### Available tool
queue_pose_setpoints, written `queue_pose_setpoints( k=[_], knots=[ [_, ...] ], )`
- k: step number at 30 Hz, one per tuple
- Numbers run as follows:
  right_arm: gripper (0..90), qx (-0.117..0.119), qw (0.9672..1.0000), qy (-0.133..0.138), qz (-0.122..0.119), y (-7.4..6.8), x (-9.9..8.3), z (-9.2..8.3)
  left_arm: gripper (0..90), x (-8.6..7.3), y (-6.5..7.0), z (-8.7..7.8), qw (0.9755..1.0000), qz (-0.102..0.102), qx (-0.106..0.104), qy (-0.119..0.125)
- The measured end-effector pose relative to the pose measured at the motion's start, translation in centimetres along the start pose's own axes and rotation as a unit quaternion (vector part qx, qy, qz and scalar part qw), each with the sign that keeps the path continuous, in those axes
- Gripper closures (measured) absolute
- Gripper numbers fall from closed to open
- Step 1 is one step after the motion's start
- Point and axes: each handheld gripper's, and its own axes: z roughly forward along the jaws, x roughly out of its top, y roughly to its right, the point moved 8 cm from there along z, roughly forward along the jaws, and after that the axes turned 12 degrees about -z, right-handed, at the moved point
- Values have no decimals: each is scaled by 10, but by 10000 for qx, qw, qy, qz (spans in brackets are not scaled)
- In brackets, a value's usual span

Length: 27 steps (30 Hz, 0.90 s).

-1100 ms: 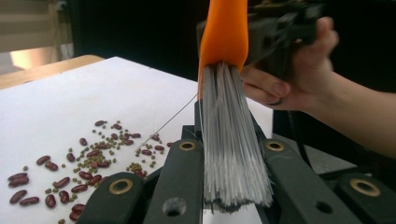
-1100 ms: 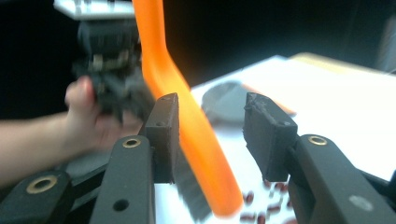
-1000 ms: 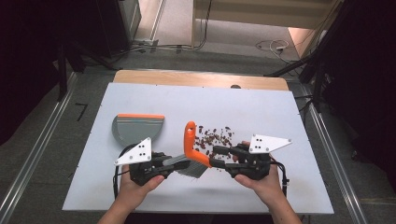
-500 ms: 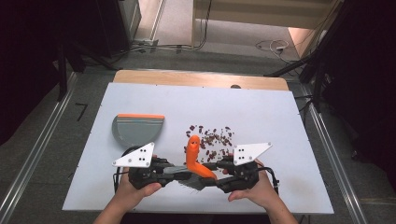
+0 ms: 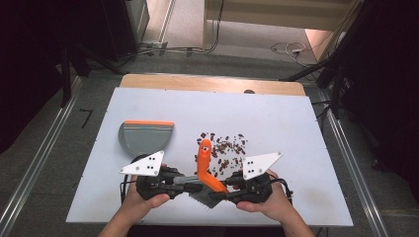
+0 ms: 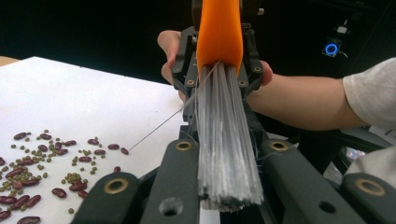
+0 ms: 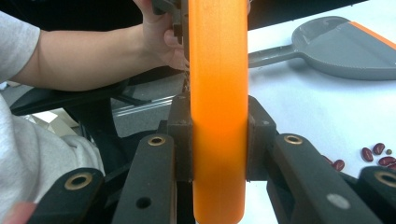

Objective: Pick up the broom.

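A hand brush lies near the table's front edge, its orange handle [image 5: 203, 158] pointing away toward the beans. My left gripper [image 5: 190, 183] comes in from the left. In the left gripper view it [image 6: 229, 149] is shut on the grey bristles [image 6: 226, 116]; its jaws have just been opening a little, with the bristles still between them. My right gripper [image 5: 225, 190] comes in from the right. Its jaws have just closed on the orange handle [image 7: 218, 93], and the right gripper [image 7: 218, 140] presses it on both sides. A grey dustpan [image 5: 146, 136] with an orange lip lies left of the brush.
Several red beans and small green ones [image 5: 227, 146] are scattered on the white table [image 5: 296, 128] just beyond the brush. The dustpan's handle [image 7: 275, 55] points toward the front edge. Dark floor and cables lie beyond the far edge.
Both hands have drawn the brush back toward the front edge, away from the beans. The right gripper's jaws have closed onto the handle.
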Motion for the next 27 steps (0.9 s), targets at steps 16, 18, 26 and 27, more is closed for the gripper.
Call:
queue_pose_setpoints(
  k=[16, 18, 26, 27],
  knots=[
    [684, -1187, 9910, -338, 517, 33, -16, -18, 27, -5, -41, -36, 9854, -463, 1530, 593],
    [684, -1267, 9896, -366, 566, 36, -17, -20, 0, -6, -42, -39, 9853, -480, 1525, 611],
    [684, -1988, 9740, -470, 981, 57, -29, -42, 0, -13, -58, -55, 9694, -482, 2313, 665],
    [684, -2047, 9726, -485, 988, 58, -30, -44, 0, -15, -62, -59, 9606, -409, 2668, 671]
  ],
)
